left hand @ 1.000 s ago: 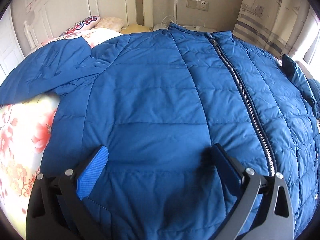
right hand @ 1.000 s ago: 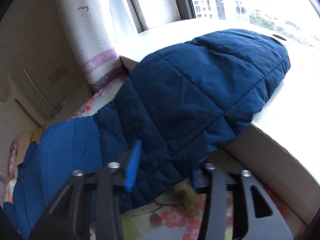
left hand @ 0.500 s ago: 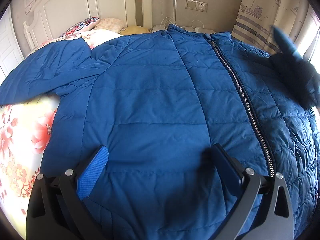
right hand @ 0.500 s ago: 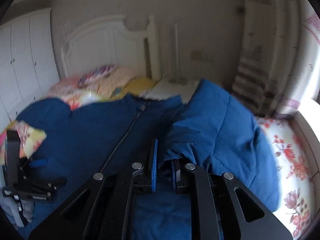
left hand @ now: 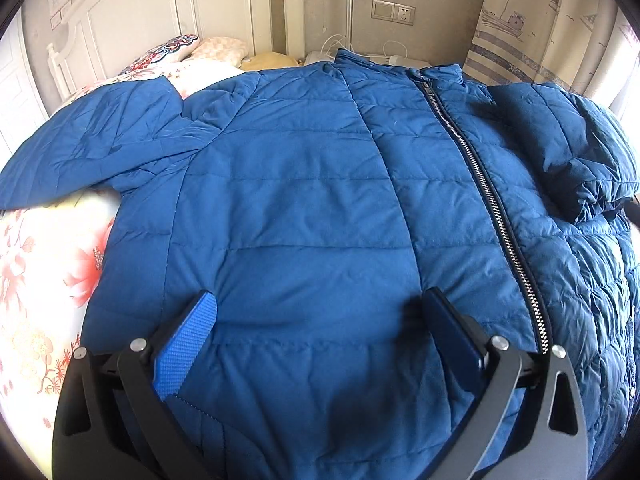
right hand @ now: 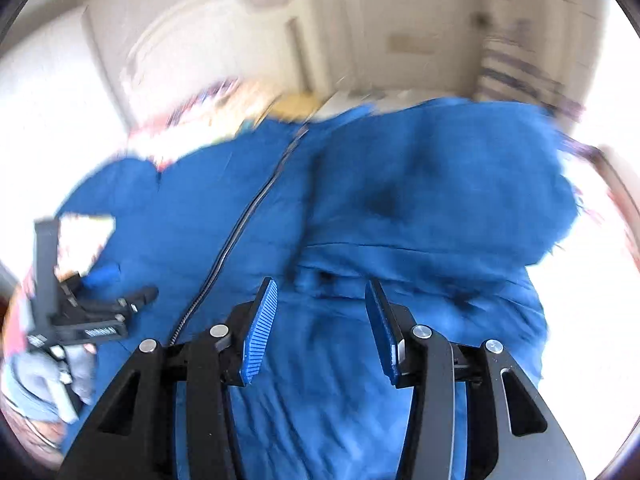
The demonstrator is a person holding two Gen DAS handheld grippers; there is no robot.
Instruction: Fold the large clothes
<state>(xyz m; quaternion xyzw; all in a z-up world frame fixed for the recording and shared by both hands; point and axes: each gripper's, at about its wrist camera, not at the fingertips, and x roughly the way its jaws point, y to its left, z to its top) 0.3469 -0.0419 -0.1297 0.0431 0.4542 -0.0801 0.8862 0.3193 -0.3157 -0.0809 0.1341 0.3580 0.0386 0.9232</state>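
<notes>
A large blue quilted jacket [left hand: 304,208] lies face up on the bed, zipper [left hand: 480,184] closed. Its left sleeve [left hand: 92,148] stretches out to the left. Its right sleeve [left hand: 568,136] lies folded over the chest on the right; it also shows in the blurred right wrist view [right hand: 432,188]. My left gripper [left hand: 320,312] is open, resting on the jacket's lower front. My right gripper [right hand: 320,300] is open and empty just above the jacket, below the folded sleeve. The left gripper also shows in the right wrist view [right hand: 92,312].
The floral bedsheet [left hand: 36,280] shows at the left. Pillows [left hand: 180,46] and a white headboard [left hand: 160,12] are at the far end. A curtain [left hand: 528,28] and a wall socket [left hand: 392,10] stand behind. The window side is bright at the right.
My right gripper carried the right sleeve from the window ledge over onto the jacket's chest, then opened and let it go. The left gripper has stayed in place.
</notes>
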